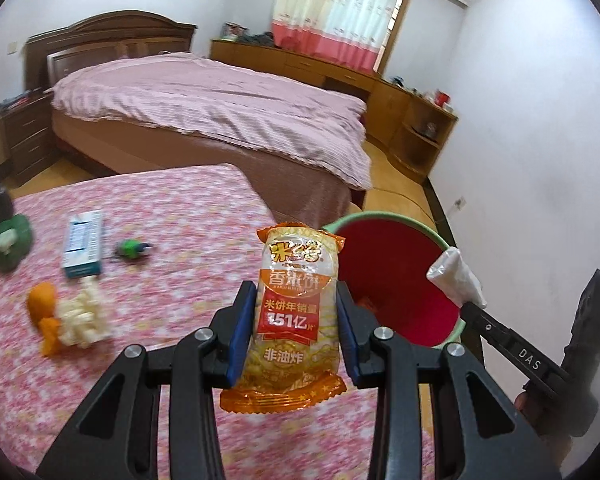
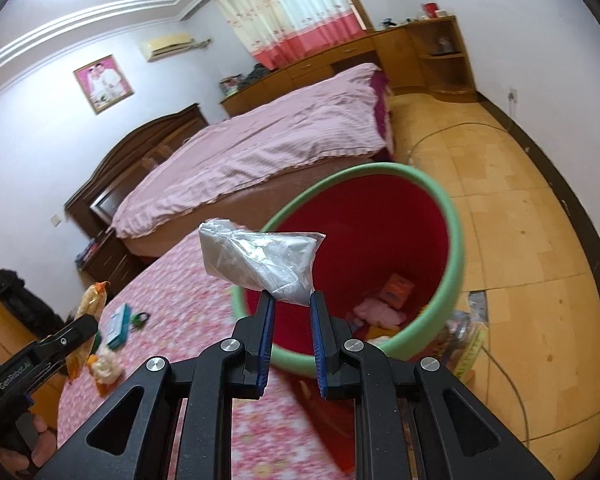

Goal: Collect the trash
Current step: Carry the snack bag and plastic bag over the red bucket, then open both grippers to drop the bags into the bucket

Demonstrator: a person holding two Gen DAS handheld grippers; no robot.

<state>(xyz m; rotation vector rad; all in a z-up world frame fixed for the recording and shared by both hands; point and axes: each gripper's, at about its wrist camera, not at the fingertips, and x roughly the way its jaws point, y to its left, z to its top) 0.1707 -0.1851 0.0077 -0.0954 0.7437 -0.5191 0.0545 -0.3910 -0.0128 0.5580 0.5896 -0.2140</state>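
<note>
Orange rice-cracker packet (image 1: 296,316) sits clamped in my left gripper (image 1: 296,328) near the table's right edge; my right gripper (image 2: 292,316) pinches a white wrapper (image 2: 260,264) over the red bin (image 2: 452,240), already holding scraps. Peel (image 1: 44,312), a box (image 1: 83,249) remain on the floral table (image 1: 180,208); bedroom beyond.

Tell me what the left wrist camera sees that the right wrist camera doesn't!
Only the left wrist view shows the front of the orange rice-cracker snack packet, with its printed label, pinched in the left tongs.

Only the right wrist view shows pink and orange trash at the bottom of the red bucket with the green rim, plus the framed wall photo.

Both show the crumpled silver-white plastic wrapper in the right tongs, the bucket, and the pink floral tablecloth.
</note>
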